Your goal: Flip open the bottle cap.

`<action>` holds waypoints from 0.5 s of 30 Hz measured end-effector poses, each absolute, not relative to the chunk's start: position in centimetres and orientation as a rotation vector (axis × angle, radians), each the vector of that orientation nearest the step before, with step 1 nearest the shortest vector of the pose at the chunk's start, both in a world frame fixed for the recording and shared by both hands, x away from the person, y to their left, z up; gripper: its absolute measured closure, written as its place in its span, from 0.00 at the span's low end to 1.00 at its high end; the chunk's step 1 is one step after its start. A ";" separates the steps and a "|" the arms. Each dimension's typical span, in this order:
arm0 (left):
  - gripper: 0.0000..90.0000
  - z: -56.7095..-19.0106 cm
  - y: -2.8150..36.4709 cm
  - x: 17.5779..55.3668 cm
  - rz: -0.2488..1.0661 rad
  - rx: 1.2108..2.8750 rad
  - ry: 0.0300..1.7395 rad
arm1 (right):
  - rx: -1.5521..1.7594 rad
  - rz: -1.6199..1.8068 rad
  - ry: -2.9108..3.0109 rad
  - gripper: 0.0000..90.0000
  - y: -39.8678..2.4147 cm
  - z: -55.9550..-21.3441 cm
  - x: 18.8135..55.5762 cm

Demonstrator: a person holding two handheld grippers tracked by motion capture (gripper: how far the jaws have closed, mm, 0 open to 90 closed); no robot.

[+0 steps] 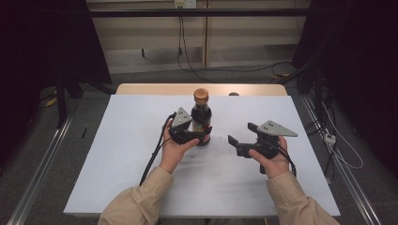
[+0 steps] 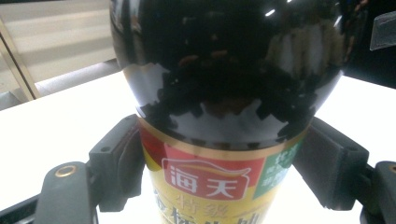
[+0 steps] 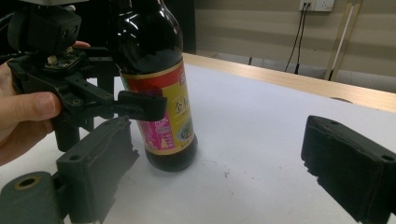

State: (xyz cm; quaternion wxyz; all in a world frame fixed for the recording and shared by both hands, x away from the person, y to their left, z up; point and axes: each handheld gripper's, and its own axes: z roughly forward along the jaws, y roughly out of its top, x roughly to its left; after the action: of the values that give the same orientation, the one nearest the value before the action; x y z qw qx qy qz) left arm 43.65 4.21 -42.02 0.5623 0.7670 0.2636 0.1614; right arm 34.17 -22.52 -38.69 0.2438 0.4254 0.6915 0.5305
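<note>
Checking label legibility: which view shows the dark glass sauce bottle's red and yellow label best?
The left gripper view: the red and yellow label faces the camera, characters large. The right gripper view shows it side-on on the dark glass sauce bottle; the high view shows it tiny.

You're getting the whole table (image 1: 141,178) from above its near edge; your left gripper camera is hugging the bottle (image 2: 224,70), which your right one is sharing from farther off.

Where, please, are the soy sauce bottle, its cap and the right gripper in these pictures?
soy sauce bottle (image 3: 156,88): right gripper view, on the red and yellow label.
cap (image 1: 201,95): high view, on the orange-brown top.
right gripper (image 1: 240,134): high view, midway between its open jaws.
</note>
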 end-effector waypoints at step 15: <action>0.32 -42.3 4.4 43.9 0.384 1.798 0.612 | 1.157 1.451 1.896 0.35 -21.6 -36.8 35.9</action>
State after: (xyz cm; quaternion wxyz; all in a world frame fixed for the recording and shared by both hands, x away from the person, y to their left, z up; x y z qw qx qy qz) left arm 43.85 4.37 -42.32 0.5663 0.7647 0.2603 0.1633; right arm 35.91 -21.63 -36.81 0.2419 0.4232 0.6934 0.5306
